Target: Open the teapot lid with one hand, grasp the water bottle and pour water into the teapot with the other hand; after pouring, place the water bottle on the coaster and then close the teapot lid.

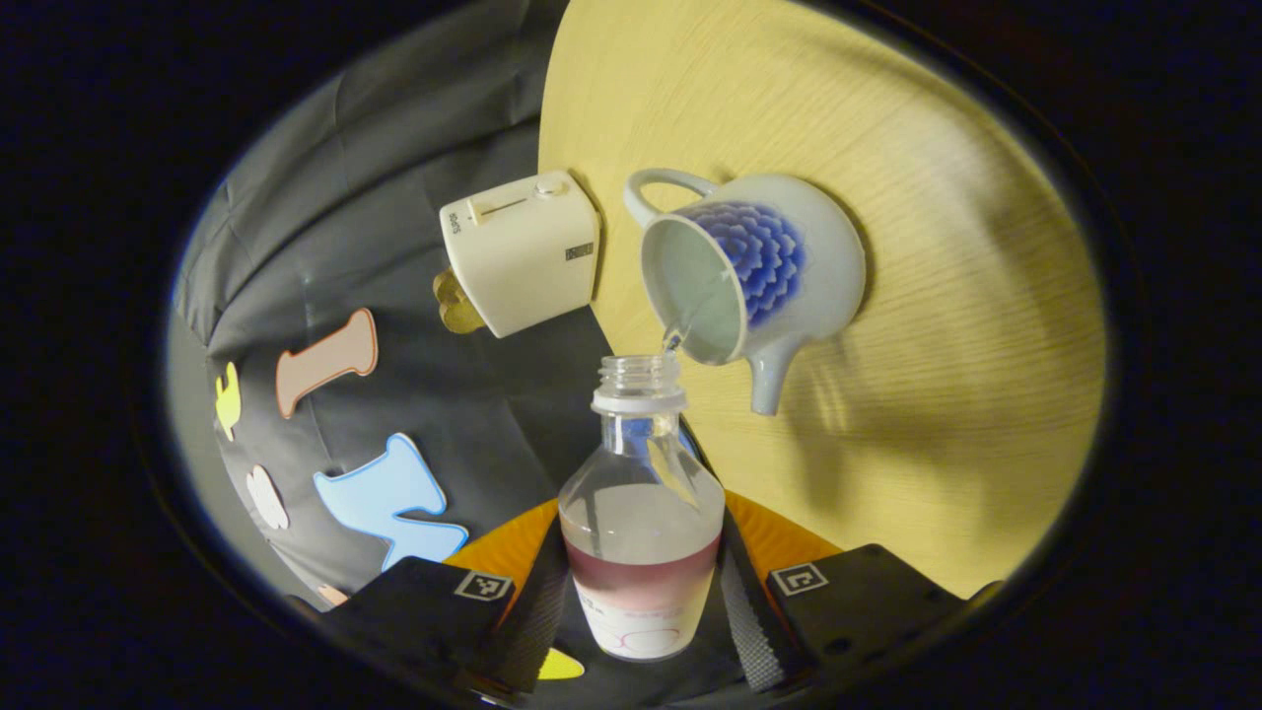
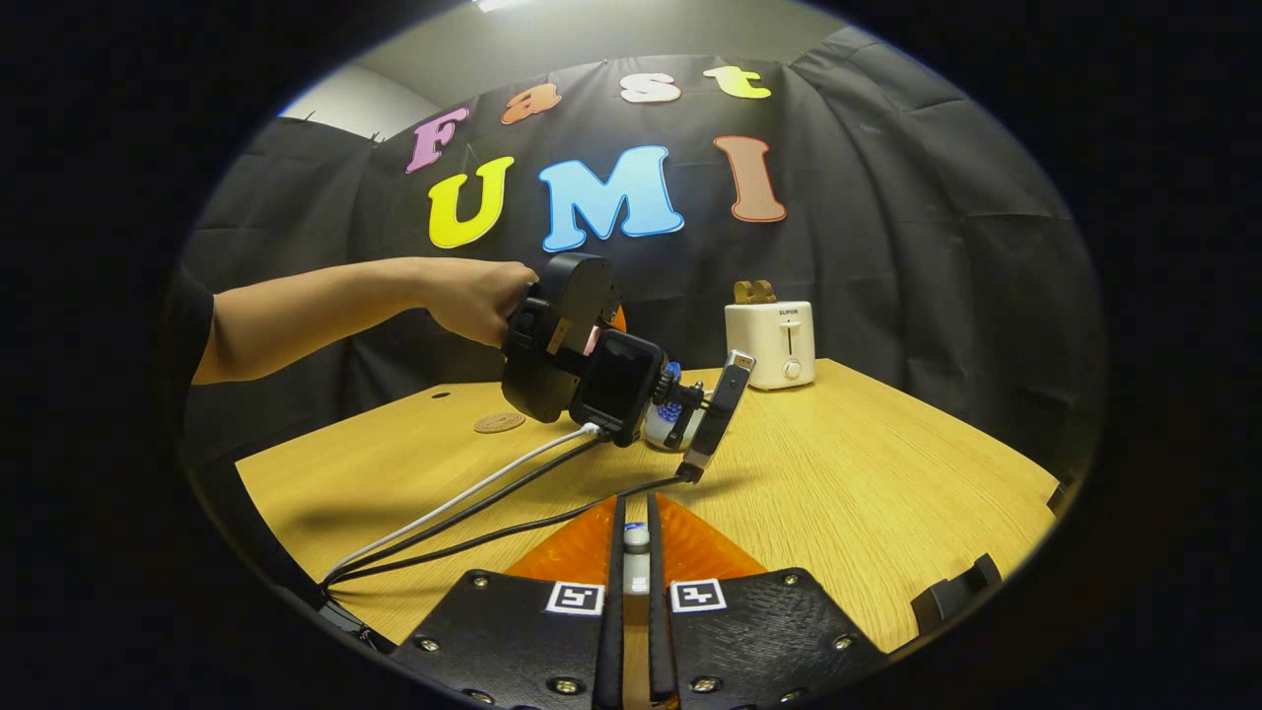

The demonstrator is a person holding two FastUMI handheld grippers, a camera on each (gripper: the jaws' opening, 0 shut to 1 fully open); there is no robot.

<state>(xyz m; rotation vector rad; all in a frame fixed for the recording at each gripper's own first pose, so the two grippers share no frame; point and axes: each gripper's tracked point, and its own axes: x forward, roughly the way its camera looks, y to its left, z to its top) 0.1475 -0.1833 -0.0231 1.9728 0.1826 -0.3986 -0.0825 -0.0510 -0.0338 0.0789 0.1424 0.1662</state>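
My left gripper (image 1: 643,577) is shut on a clear water bottle (image 1: 641,532) with a pink-banded label, about half full. The bottle is tipped, and a thin stream runs from its open neck (image 1: 639,380) into the white teapot (image 1: 754,271) with a blue flower, which stands lidless on the wooden table (image 1: 937,296). In the right gripper view, a hand (image 2: 473,296) holds that gripper's body (image 2: 582,365) over the table, hiding most of the teapot (image 2: 659,426). My right gripper (image 2: 637,577) is held back from the pot, shut on a small white piece, the teapot lid (image 2: 637,539). The round coaster (image 2: 499,422) lies at the table's far left.
A white toaster (image 1: 523,251) (image 2: 779,340) with toast in it stands at the table's far edge near the black cloth wall. Cables (image 2: 473,508) trail from the left gripper across the table (image 2: 868,483) toward the near left edge.
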